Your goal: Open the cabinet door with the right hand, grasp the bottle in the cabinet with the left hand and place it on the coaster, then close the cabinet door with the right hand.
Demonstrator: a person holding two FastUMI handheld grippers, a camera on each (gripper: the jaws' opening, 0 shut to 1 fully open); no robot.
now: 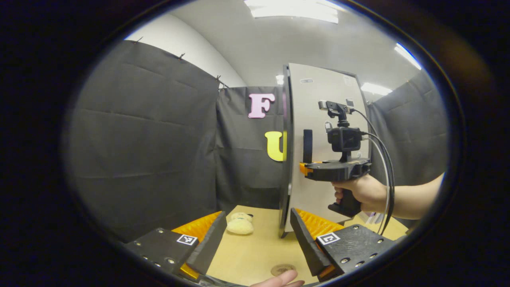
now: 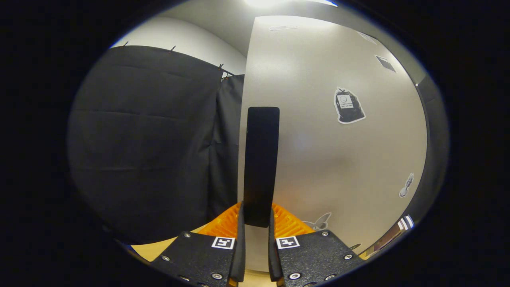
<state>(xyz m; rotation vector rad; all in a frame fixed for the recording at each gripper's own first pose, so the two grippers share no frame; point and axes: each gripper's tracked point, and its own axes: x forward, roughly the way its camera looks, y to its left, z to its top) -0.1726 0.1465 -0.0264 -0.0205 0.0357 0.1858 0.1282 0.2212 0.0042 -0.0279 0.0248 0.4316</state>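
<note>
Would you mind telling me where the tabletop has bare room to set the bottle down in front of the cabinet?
The table is bare between the soft toy and the coaster, inside the left gripper's open span. It is crowded to the right: the cabinet door stands there, with the right gripper closed on its handle.

The cabinet door (image 2: 330, 131), right of centre in the right gripper view, looks like smooth painted board with a soft satin sheen, carrying a few glossy paper stickers (image 2: 348, 105). Its upright handle (image 2: 261, 165) at mid-frame looks matt, like rubber or plastic. In the left gripper view, the tabletop (image 1: 259, 247) at the bottom looks like pale wood with a smooth, dull finish. On it, lower centre, lies a fuzzy plush toy (image 1: 240, 224) and, at the very bottom, a round coaster (image 1: 282, 269) of cork-like, grainy look. The wall cloth (image 1: 151, 147) on the left is matt and creased.
</note>
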